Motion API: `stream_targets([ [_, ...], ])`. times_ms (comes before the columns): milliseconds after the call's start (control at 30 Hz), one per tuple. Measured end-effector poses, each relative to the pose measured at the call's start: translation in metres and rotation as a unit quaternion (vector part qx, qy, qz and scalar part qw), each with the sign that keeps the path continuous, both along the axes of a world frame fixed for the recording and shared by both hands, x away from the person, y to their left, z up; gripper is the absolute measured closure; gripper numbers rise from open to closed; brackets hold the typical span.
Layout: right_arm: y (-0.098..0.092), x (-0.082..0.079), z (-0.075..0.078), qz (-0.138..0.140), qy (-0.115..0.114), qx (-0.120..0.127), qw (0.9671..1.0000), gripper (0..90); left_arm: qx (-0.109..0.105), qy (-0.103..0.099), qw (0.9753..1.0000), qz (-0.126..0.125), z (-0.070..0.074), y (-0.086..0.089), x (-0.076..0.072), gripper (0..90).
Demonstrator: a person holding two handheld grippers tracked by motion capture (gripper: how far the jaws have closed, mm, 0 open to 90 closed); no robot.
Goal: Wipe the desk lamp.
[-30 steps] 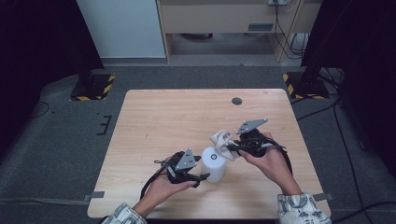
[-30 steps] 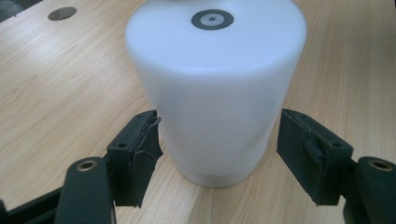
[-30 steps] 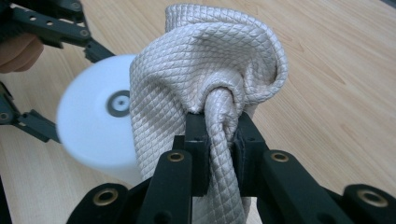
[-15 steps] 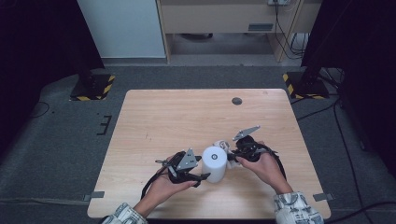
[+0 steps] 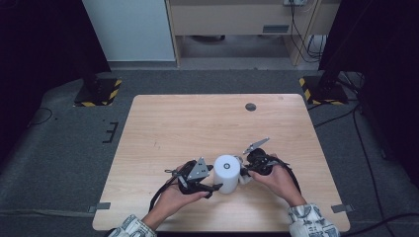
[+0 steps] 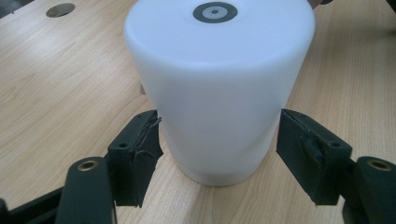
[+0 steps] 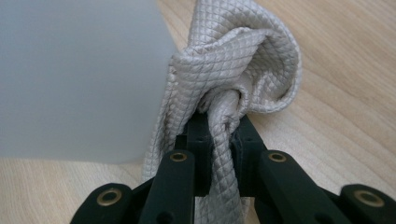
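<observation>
A white cylinder point(image 5: 226, 170) with a dark ring on its top stands upright near the table's front edge. My left gripper point(image 5: 216, 185) straddles its base, and in the left gripper view both pads press the sides of the cylinder point(image 6: 219, 84). My right gripper point(image 5: 245, 173) is shut on a bunched grey quilted cloth point(image 5: 241, 177). In the right gripper view the cloth point(image 7: 238, 60) is pinched between the jaws and pushed against the cylinder's point(image 7: 79, 79) right side, low down near the table.
The wooden table point(image 5: 197, 123) has a round dark grommet point(image 5: 250, 106) near its far edge. Grey floor surrounds it, with yellow-black striped stand feet point(image 5: 99, 94) at the back left and back right.
My right gripper has carried the cloth from the cylinder's top rim down along its right side, toward the person. The left gripper and the cylinder have stayed put.
</observation>
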State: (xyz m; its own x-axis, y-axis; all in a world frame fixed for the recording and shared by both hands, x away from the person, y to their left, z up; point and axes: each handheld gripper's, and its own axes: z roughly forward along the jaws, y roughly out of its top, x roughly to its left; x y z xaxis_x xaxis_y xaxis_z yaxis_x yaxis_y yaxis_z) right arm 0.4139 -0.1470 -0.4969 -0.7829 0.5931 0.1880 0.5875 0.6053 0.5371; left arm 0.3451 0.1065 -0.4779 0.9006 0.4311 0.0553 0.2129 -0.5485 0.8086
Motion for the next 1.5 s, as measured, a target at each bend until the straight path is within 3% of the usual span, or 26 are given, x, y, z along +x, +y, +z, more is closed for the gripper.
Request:
stream_targets([
  [100,-0.002,-0.001,0.002,0.003,0.003,-0.001,1.0,81.1,-0.001,0.003,1.0,-0.001,-0.001,0.0,0.001,29.2],
  [200,-0.006,-0.001,0.009,-0.001,0.001,0.02,0.9998,81.0,0.001,0.004,1.0,-0.002,-0.002,0.0,0.001,29.2],
  [400,-0.014,-0.005,0.04,-0.008,-0.039,0.081,0.9959,80.9,0.002,0.006,1.0,-0.001,-0.002,0.0,0.001,29.3],
  [567,-0.018,-0.008,0.056,-0.01,-0.066,0.11,0.9916,80.8,0.001,0.009,1.0,-0.001,-0.003,0.0,0.001,29.2],
  [700,-0.014,-0.007,0.048,-0.006,-0.053,0.095,0.9941,80.9,0.001,0.009,1.0,-0.001,-0.003,0.0,0.001,29.1],
  [900,-0.007,-0.001,0.022,-0.003,-0.024,0.05,0.9984,80.8,0.002,0.01,0.9999,-0.002,-0.003,-0.001,0.001,29.0],
  [1033,-0.008,-0.001,0.02,-0.004,-0.025,0.052,0.9983,80.8,0.002,0.011,0.9999,-0.002,-0.003,0.0,0.001,29.0],
  [1100,-0.013,-0.001,0.029,-0.008,-0.033,0.079,0.9963,80.8,0.002,0.01,0.9999,-0.001,-0.004,-0.001,0.001,29.0],
  [1167,-0.018,-0.003,0.039,-0.01,-0.049,0.112,0.9924,80.9,0.003,0.009,1.0,-0.001,-0.004,-0.001,0.001,29.0],
  [1200,-0.022,-0.004,0.046,-0.012,-0.06,0.136,0.9888,80.9,0.002,0.009,1.0,-0.001,-0.004,-0.001,0.001,29.0],
  [1267,-0.024,-0.004,0.054,-0.012,-0.074,0.156,0.9849,81.0,0.002,0.01,0.9999,-0.002,-0.004,-0.001,0.002,29.0],
  [1300,-0.023,-0.005,0.055,-0.011,-0.079,0.155,0.9847,81.0,0.003,0.011,0.9999,-0.002,-0.004,-0.001,0.002,28.9],
  [1367,-0.02,-0.004,0.051,-0.009,-0.076,0.144,0.9867,80.9,0.007,0.009,0.9999,-0.002,-0.004,-0.002,0.002,28.8],
  [1500,-0.012,-0.002,0.033,-0.006,-0.052,0.094,0.9942,80.9,0.005,0.012,0.9999,-0.001,-0.004,-0.002,0.002,28.9],
])
